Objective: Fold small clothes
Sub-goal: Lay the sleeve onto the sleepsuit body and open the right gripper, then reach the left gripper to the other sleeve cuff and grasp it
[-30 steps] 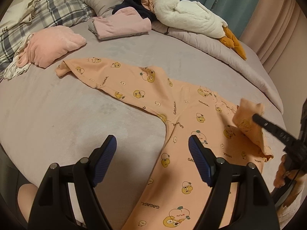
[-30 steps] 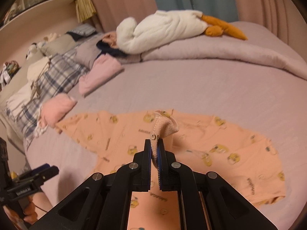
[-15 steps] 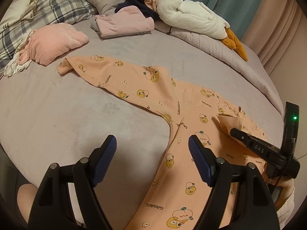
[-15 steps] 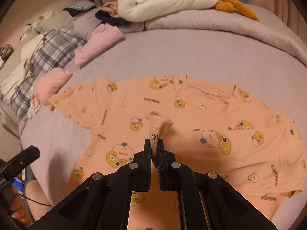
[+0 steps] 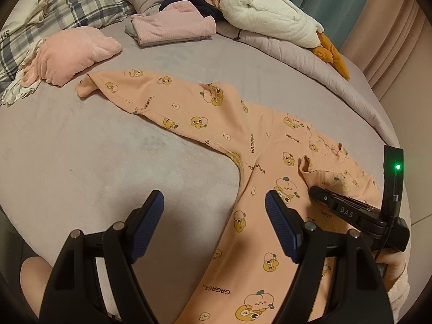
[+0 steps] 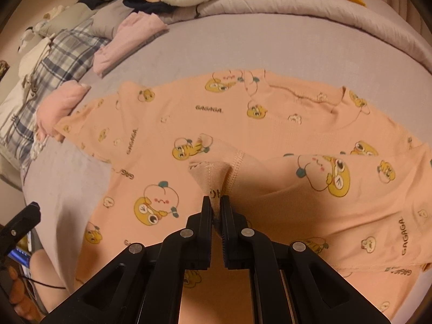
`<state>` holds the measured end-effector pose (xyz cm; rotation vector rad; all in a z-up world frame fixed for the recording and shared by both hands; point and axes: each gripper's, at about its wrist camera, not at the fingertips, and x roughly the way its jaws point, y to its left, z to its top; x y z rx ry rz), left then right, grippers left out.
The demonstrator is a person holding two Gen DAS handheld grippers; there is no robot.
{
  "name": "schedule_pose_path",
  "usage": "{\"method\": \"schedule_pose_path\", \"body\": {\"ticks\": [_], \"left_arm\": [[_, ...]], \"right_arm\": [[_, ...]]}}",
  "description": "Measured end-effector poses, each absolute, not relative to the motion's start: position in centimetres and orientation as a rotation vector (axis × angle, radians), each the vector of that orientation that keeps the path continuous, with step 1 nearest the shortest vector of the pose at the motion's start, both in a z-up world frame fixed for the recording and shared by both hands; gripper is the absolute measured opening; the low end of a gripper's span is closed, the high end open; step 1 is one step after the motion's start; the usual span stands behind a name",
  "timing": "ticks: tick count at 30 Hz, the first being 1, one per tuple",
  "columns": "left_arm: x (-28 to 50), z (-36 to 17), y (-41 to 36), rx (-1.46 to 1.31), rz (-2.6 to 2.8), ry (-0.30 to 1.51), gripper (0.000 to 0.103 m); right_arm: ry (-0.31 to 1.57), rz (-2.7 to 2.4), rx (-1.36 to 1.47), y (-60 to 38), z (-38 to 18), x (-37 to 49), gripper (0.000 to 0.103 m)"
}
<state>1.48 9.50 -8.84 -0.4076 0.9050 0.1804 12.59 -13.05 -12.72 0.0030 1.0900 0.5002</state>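
An orange long-sleeved top with a cartoon print (image 5: pixel 216 124) (image 6: pixel 270 124) lies spread on the bed. One sleeve stretches to the far left. My right gripper (image 6: pixel 215 201) is shut on the cuff of the other sleeve (image 6: pixel 216 174), folded over the body of the top and held low over it. It also shows in the left wrist view (image 5: pixel 313 189) at the right. My left gripper (image 5: pixel 214 210) is open and empty, above the top's left side seam near the bed's front edge.
A folded pink fleece (image 5: pixel 75 54), a folded pink and grey stack (image 5: pixel 172 27), a plaid pillow (image 5: pixel 62 8) and a white plush goose (image 5: pixel 270 19) lie along the far side of the mauve bed (image 5: pixel 81 156). A rolled quilt (image 6: pixel 297 8) runs behind.
My right gripper has carried the sleeve cuff inward over the top's body and lowered it close to the fabric. My left gripper has stayed open and almost still.
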Motion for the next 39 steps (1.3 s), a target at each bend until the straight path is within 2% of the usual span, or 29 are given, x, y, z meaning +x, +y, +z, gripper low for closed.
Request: {"method": "schedule_pose_path", "body": {"ticks": [15,17,20,21,22,32,34,39], "left_arm": [[1.7,-9.2,9.4,-0.414,0.18,0.913,0.078],[1.7,-9.2,9.4,-0.417,0.18,0.914,0.078],[1.7,-9.0,9.5,-0.432,0.173,0.91,0.078],[1.8,-8.8,9.4,-0.437,0.171,0.904,0.078],[1.8,-8.7,9.4,-0.437,0.169,0.9,0.078],[2.3,-8.1,8.1,-0.424,0.139,0.894,0.079],[2.3,-8.1,8.0,-0.423,0.139,0.894,0.079],[2.4,-7.9,7.6,-0.417,0.137,0.894,0.08]], "right_arm": [[1.097,0.514,0.037,-14.0,-12.6,12.7,0.007],[1.091,0.513,0.032,-13.9,-12.4,12.6,0.011],[1.042,0.506,0.008,-14.1,-11.3,12.1,0.034],[1.018,0.503,0.006,-14.2,-10.8,11.8,0.045],[0.991,0.502,0.009,-14.5,-10.2,11.6,0.05],[0.832,0.445,0.117,-18.8,-5.5,10.1,0.072],[0.799,0.416,0.126,-20.0,-4.9,9.8,0.081],[0.772,0.331,0.163,-22.9,-4.7,9.4,0.081]]}}
